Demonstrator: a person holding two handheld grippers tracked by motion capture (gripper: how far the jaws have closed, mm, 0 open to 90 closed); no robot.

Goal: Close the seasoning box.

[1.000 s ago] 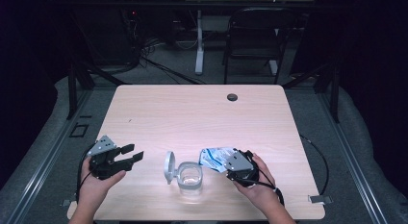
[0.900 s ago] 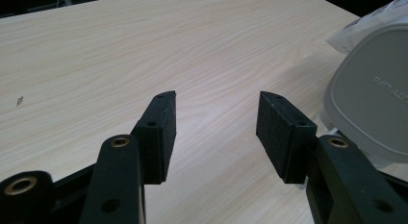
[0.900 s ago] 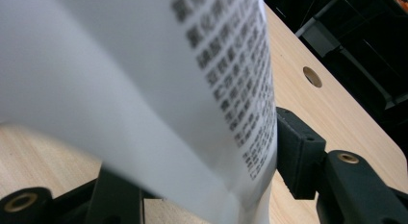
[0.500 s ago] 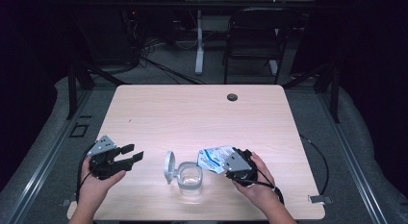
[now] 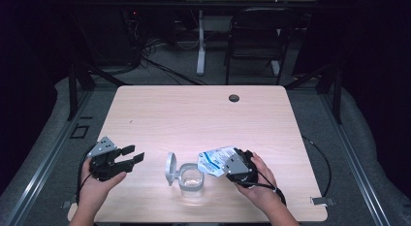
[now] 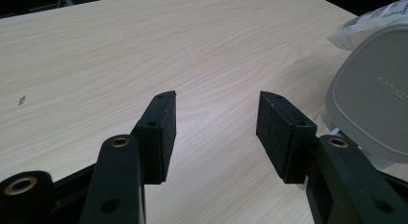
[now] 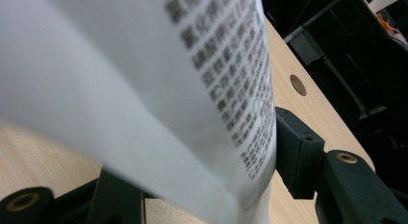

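A pale wood surface (image 5: 203, 114) stands in a dark room, a chair and cables behind it. In the high view the right gripper (image 5: 231, 164) holds a white printed pouch (image 5: 216, 159) tipped toward the clear container (image 5: 190, 176) just beside it, whose grey lid (image 5: 170, 169) stands hinged open. The left gripper (image 5: 132, 155) hovers wide and empty, well apart from the container.

In the left gripper view the jaws gape over bare wood, the lid (image 6: 373, 108) close at their right.

In the right gripper view the pouch (image 7: 159, 89) lies between the jaws. It looks light, soft and crinkly, likely to sag or slip; a hold low on its body, away from the mouth, seems safest.
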